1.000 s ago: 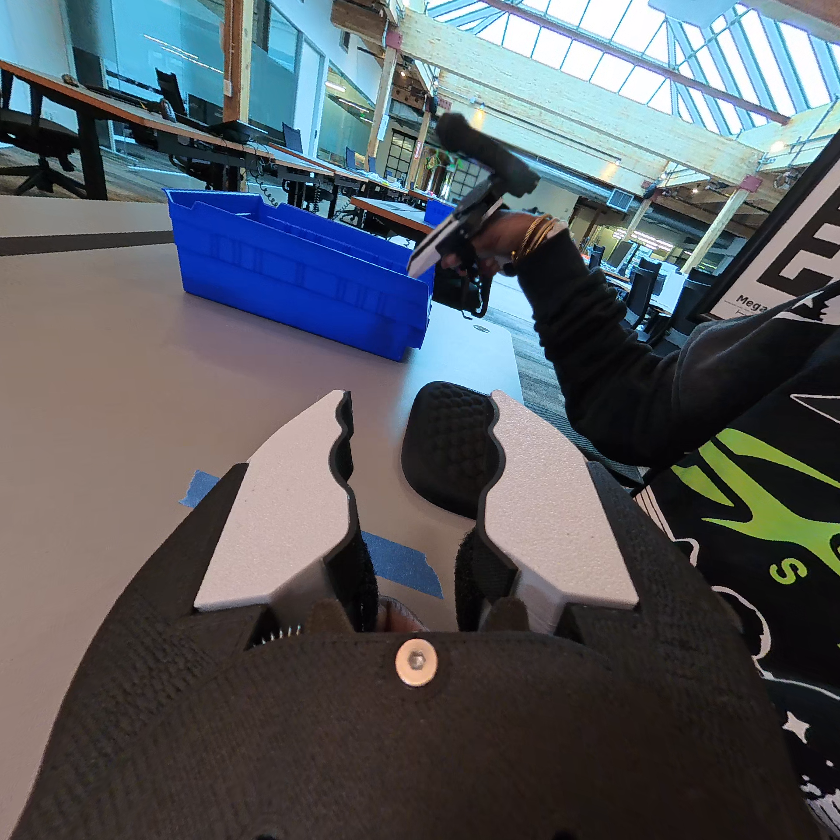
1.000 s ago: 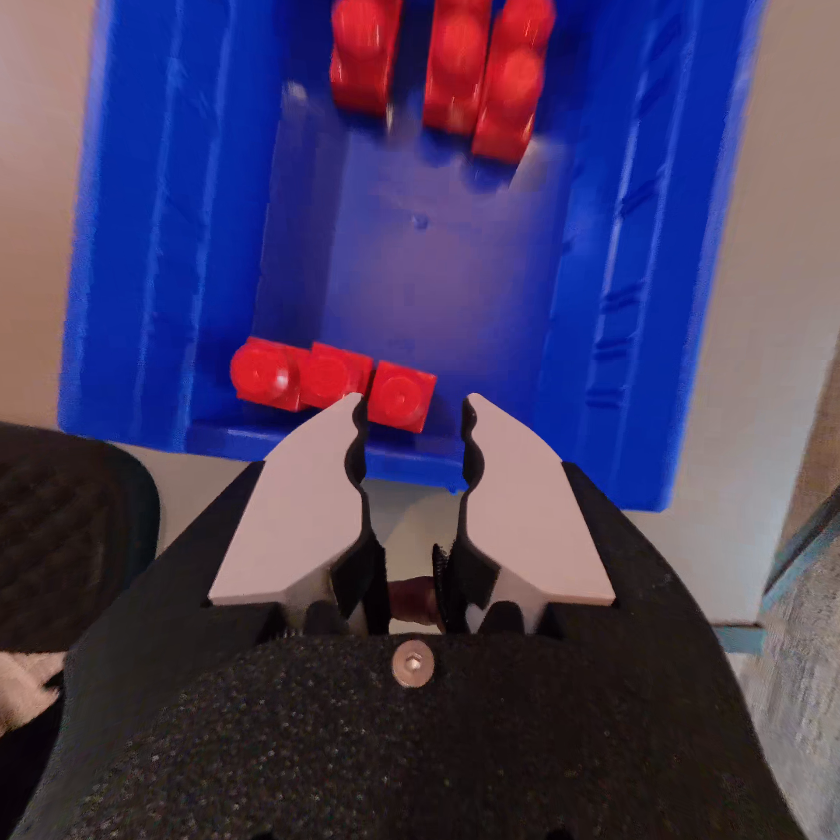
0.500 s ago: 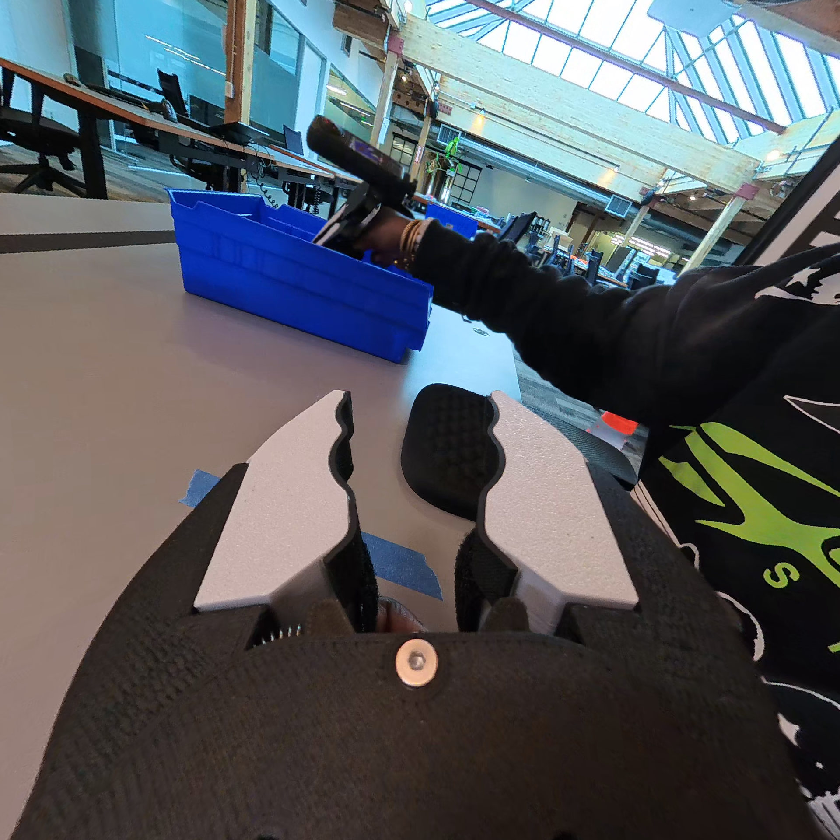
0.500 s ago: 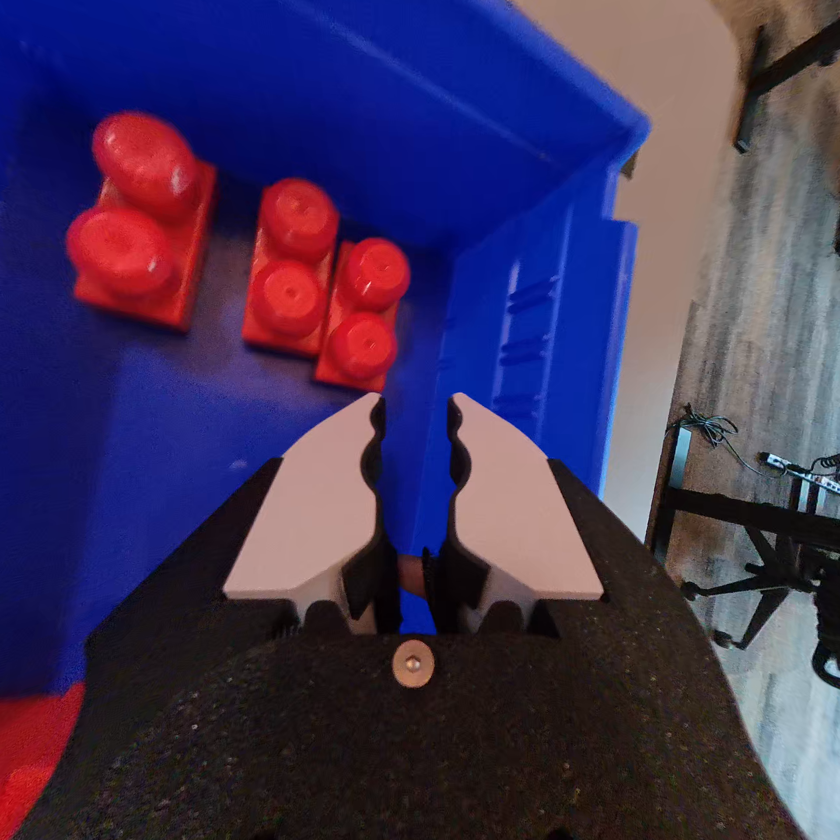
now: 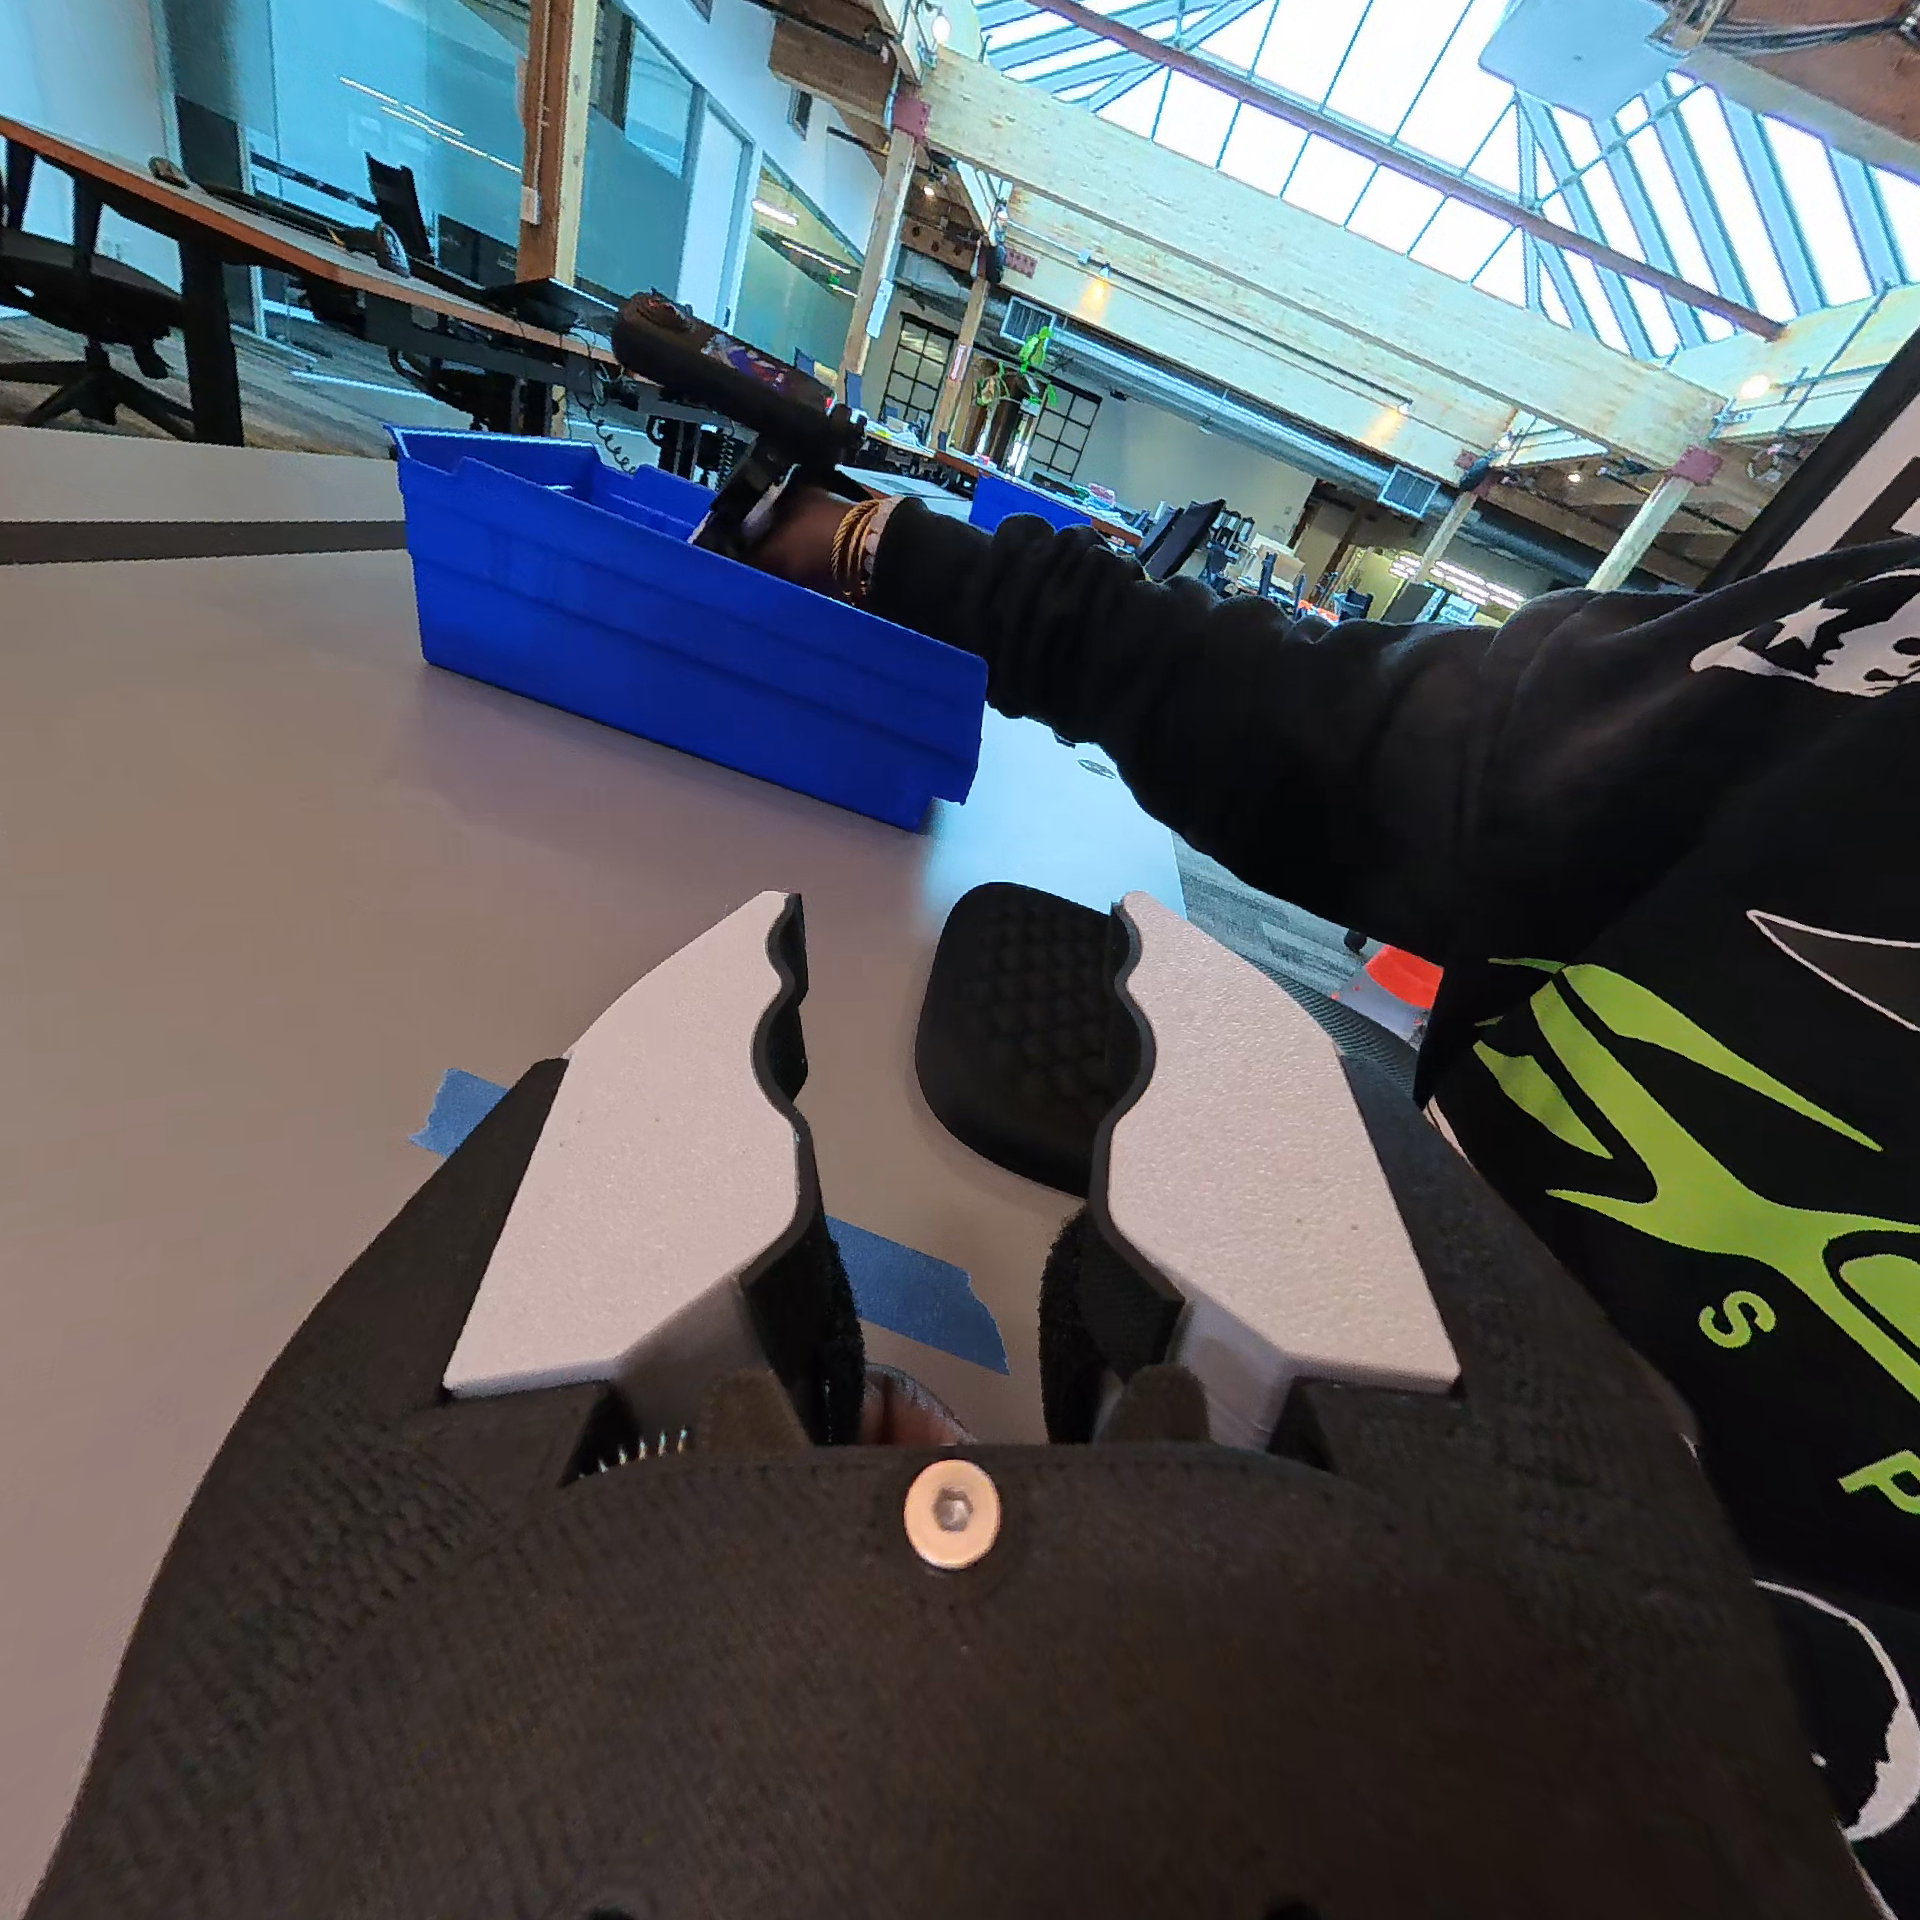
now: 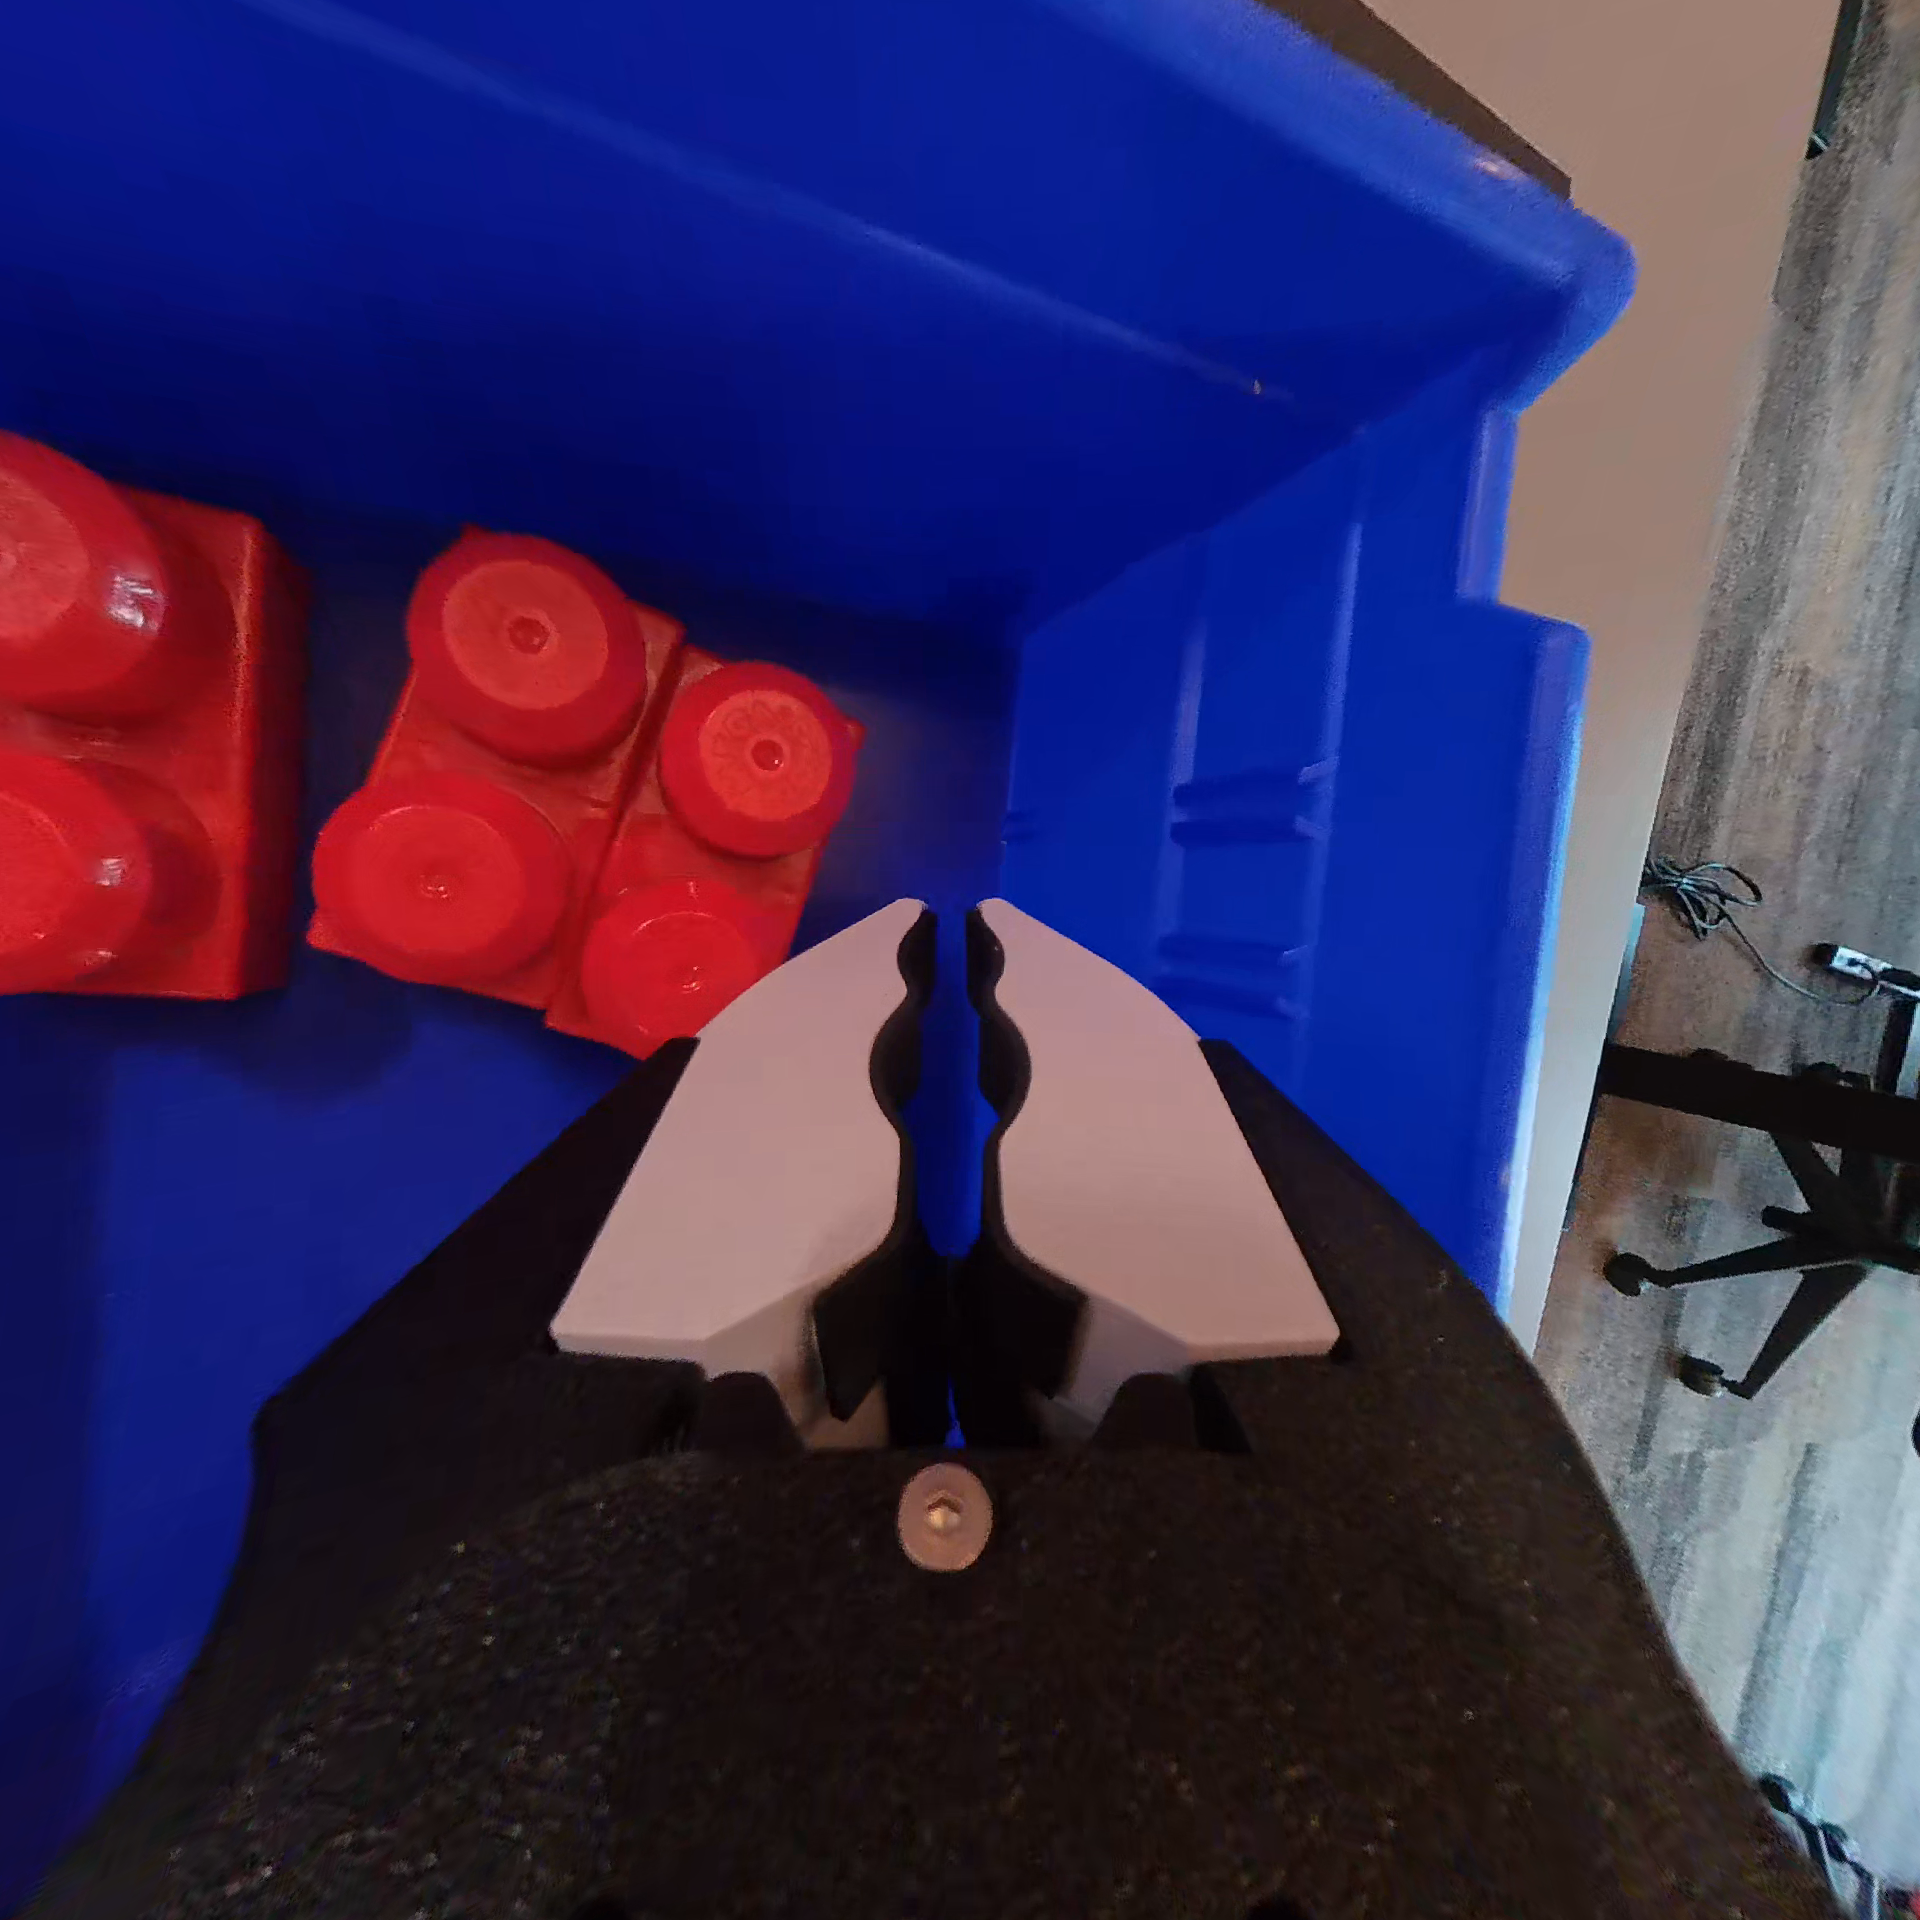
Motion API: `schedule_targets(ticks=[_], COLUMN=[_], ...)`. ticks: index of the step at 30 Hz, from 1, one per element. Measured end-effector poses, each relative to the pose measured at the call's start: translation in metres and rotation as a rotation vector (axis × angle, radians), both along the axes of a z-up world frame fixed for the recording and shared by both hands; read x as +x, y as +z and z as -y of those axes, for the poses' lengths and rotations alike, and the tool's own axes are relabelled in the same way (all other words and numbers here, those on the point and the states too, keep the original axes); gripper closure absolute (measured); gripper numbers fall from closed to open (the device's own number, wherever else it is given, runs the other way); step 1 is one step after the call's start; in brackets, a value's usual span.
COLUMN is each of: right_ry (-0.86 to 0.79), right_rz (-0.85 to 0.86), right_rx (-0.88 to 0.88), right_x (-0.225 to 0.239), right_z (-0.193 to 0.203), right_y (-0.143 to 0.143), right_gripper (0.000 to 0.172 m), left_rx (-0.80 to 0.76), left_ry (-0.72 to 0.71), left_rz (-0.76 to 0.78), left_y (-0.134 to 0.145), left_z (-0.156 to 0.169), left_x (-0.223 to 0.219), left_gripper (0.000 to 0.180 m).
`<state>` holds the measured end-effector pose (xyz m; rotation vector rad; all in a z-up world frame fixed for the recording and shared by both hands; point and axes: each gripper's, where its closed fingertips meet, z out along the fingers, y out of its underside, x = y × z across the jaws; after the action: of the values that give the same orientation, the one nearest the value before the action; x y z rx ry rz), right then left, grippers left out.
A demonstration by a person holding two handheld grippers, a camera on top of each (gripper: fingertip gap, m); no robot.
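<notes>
My right gripper (image 6: 951,920) is inside the blue bin (image 6: 1247,831), near its far right corner. Its fingers are almost together with only a thin slit between the tips, and nothing is in it. A red two-stud brick (image 6: 707,862) lies just left of the tips, with a second (image 6: 478,790) against it and a third (image 6: 104,727) further left. In the left wrist view the right gripper (image 5: 748,499) dips into the bin (image 5: 665,644). My left gripper (image 5: 956,914) is open and empty, low over the grey table (image 5: 260,883), next to a black textured pad (image 5: 1023,1039).
A strip of blue tape (image 5: 914,1299) lies on the table under my left gripper. A person's black sleeve (image 5: 1299,727) reaches from the right towards the bin. Beyond the bin's right wall are the table edge, floor and a chair base (image 6: 1818,1247).
My right gripper moved from the bin's near end to its far right corner and sank lower. Its fingers came together on air. My left gripper has not moved.
</notes>
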<state>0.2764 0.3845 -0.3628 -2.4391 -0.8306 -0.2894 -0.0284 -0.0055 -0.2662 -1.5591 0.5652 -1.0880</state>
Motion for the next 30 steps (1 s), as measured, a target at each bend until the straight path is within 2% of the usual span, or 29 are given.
schedule_targets(ticks=[8,16,22,25,30], right_ry=[0.130,0.179,0.116,0.128,0.093], right_rz=[0.064,-0.032,-0.387,-0.434,-0.413], right_rx=[0.063,0.093,-0.025,-0.139,-0.121], right_x=[-0.012,-0.031,-0.068,-0.077,-0.065], right_z=[-0.003,-0.001,0.021,0.036,0.028], right_y=[0.002,0.011,0.031,0.021,0.016], right_gripper=[0.166,0.164,0.141,0.120,0.135], left_rx=[-0.002,-0.007,-0.007,-0.005,0.000], left_ry=[0.000,-0.001,0.000,-0.001,0.002], left_rz=[-0.001,0.001,0.004,0.004,0.004], left_y=[0.000,-0.001,0.000,0.000,0.000], left_z=[0.000,0.000,-0.001,0.000,0.000], left_x=[0.000,0.000,0.000,0.000,-0.001], left_gripper=[0.125,0.125,0.125,0.125,0.125])
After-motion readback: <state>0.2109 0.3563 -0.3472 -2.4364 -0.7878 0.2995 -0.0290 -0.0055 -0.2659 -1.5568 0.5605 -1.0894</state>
